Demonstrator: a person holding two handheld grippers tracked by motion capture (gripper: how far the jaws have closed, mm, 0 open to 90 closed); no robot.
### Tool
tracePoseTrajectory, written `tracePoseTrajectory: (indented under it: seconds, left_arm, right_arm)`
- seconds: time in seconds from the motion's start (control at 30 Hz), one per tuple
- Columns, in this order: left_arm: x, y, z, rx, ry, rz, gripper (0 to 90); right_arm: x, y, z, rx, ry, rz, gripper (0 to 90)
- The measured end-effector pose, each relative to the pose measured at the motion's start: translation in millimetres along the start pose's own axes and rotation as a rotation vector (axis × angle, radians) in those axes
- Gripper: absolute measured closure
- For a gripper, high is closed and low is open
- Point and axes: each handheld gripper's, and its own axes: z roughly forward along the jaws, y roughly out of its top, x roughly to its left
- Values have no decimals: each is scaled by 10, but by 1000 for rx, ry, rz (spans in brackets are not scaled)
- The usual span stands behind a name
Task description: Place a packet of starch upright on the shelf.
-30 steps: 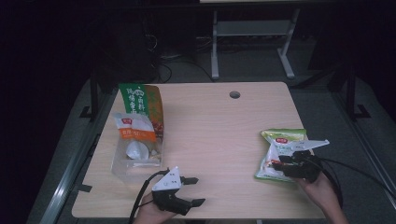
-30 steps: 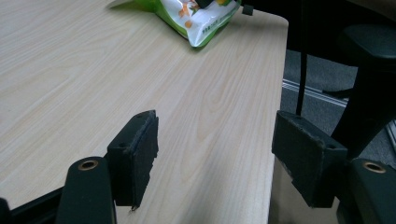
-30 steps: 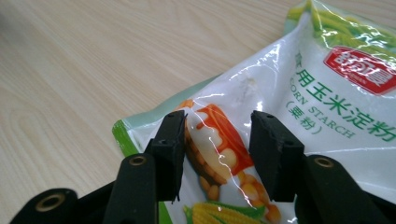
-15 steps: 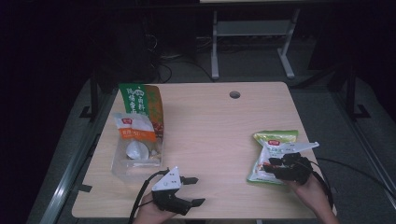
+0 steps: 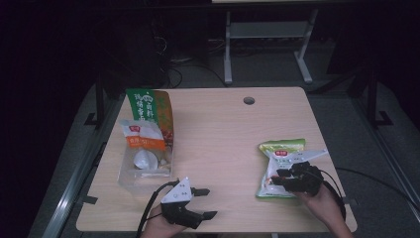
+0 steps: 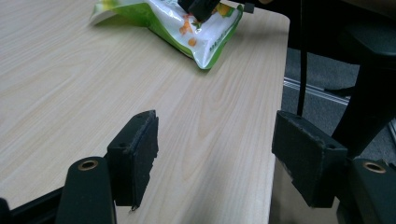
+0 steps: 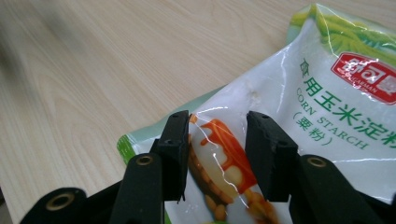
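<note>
Tongs come first, low in the high view: the left tongs lie at the lower centre of the frame near the front edge of the counter, their jaws spread with only bare wood between them. In the left gripper view the same two black pads stand well apart above the counter's near corner.

Lower right in the high view, the right tongs rest on the lower part of a green and white corn starch bag, which lies flat on the right side of the counter. In the right gripper view the bag runs from the bottom centre to the upper right, and its printed front bulges up between the two jaws; the jaws sit against the film on both sides, pinching a fold of the bag. The bag's near corner also shows at the top of the left gripper view.

Farther back on the left of the high view lies a clear bag with a white and orange packet in it, and behind that a green and orange packet. A round hole sits near the counter's far edge.
</note>
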Motion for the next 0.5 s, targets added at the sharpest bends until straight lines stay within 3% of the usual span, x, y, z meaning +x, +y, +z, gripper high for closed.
tracePoseTrajectory:
  seconds: [0.1, 0.3, 0.5]
  left_arm:
    - [0, 0, 0, 0, 0, 0, 311]
    - [4, 0, 3, -2, -1, -5, 311]
    - [2, 0, 15, 2, -2, -1, 311]
  right_arm:
    - [-29, 17, -28, -6, -21, 0, 553]
    - [-257, 8, -207, -24, -87, 38, 528]
    - [-420, -58, -298, -27, -111, 87, 508]
